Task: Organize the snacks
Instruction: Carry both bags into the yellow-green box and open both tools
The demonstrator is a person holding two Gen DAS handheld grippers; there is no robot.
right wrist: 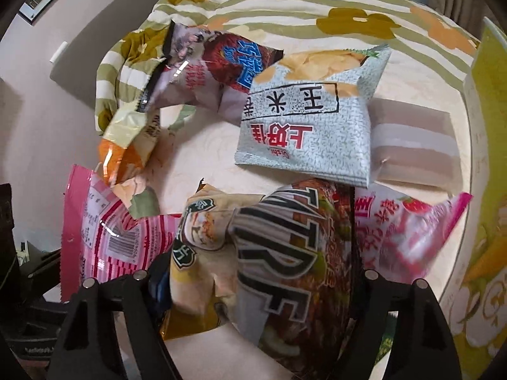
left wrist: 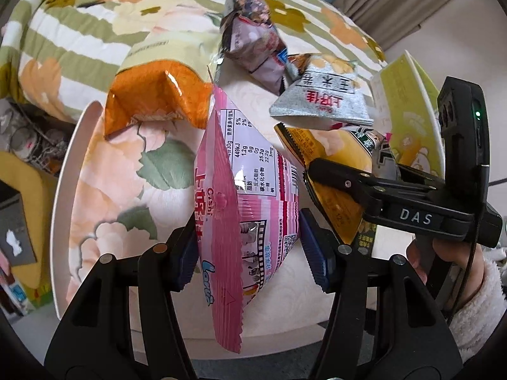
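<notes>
Two grippers: both loaded
left gripper (left wrist: 245,253): clamped on pink snack bag (left wrist: 240,209), above bed
right gripper (right wrist: 256,288): pinching brown chip bag (right wrist: 285,262)
handling: light, crinkly, slippery; grip sealed edges

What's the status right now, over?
Left gripper shut on pink packet. Right gripper shut on yellow bag. Other snacks crowd around.

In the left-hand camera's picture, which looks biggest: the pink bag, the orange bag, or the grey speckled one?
1. Pink bag, though it sits nearest the camera, which inflates it.
2. Orange bag.
3. Grey speckled bag, lying farther back.
</notes>
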